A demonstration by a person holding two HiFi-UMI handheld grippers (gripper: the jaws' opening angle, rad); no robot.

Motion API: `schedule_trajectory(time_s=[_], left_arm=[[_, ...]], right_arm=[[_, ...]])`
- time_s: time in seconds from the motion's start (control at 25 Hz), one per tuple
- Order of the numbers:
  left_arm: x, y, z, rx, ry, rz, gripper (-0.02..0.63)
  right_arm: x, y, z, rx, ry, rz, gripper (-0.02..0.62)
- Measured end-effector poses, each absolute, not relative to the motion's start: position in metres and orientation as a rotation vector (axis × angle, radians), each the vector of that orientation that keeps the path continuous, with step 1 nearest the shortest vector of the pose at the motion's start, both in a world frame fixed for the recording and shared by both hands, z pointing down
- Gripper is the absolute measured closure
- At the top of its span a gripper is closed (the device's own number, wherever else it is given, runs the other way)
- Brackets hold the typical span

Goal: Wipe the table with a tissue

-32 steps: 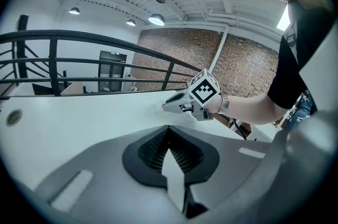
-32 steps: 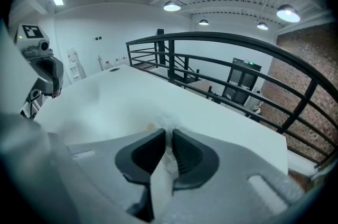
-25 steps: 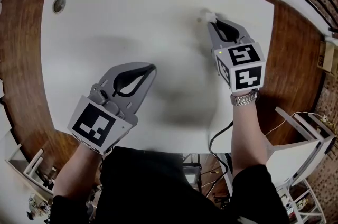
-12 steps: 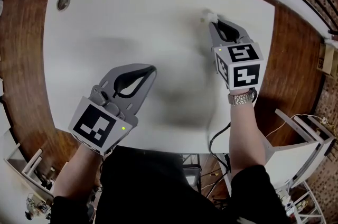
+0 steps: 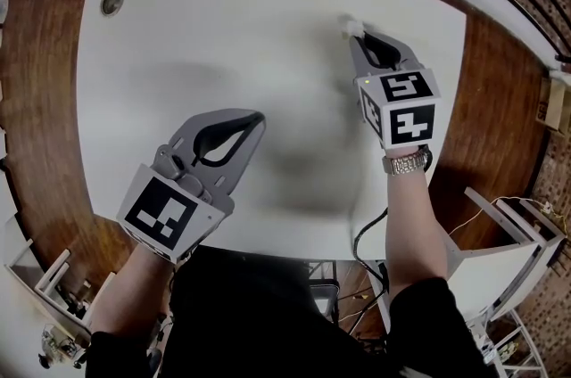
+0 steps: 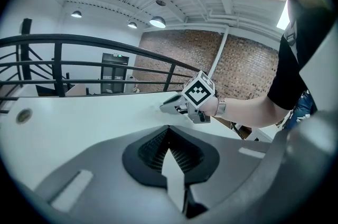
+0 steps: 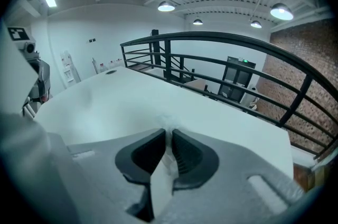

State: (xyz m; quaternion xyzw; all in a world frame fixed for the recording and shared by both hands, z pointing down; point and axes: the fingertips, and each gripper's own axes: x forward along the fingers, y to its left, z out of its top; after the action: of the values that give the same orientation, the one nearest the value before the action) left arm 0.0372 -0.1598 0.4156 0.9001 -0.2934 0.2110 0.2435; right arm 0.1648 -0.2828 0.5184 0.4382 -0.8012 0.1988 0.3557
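Head view: the right gripper [image 5: 360, 38] is clamped on a crumpled tissue [image 5: 350, 28] at the table's [image 5: 223, 11] two o'clock. It looks soft, light and easily torn, so it is best pinched at the bunch. The left gripper [image 5: 258, 114] is closed on nothing.

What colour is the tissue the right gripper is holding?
The tissue is white; clearest in the head view.

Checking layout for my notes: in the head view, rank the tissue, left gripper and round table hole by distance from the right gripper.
1. tissue, pinched by the right gripper.
2. left gripper, lower left.
3. round table hole, far left corner.
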Motion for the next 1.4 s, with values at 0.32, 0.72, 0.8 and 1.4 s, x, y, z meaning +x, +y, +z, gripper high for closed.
schedule_trajectory(time_s=[0.32, 0.72, 0.8, 1.4], left_arm=[[0.035, -0.160, 0.414, 2.452, -0.821, 0.573, 0.594], [0.034, -0.158, 0.412, 2.450, -0.829, 0.566, 0.594], [0.033, -0.159, 0.412, 2.451, -0.831, 0.566, 0.594], [0.024, -0.149, 0.399, 2.476, -0.847, 0.557, 0.594]], right_arm=[[0.158, -0.284, 0.518, 1.112, -2.078, 0.508, 0.565], [0.152, -0.282, 0.519, 1.090, -2.087, 0.517, 0.565], [0.150, -0.282, 0.520, 1.076, -2.092, 0.528, 0.565], [0.124, -0.263, 0.508, 0.986, -2.159, 0.492, 0.565]])
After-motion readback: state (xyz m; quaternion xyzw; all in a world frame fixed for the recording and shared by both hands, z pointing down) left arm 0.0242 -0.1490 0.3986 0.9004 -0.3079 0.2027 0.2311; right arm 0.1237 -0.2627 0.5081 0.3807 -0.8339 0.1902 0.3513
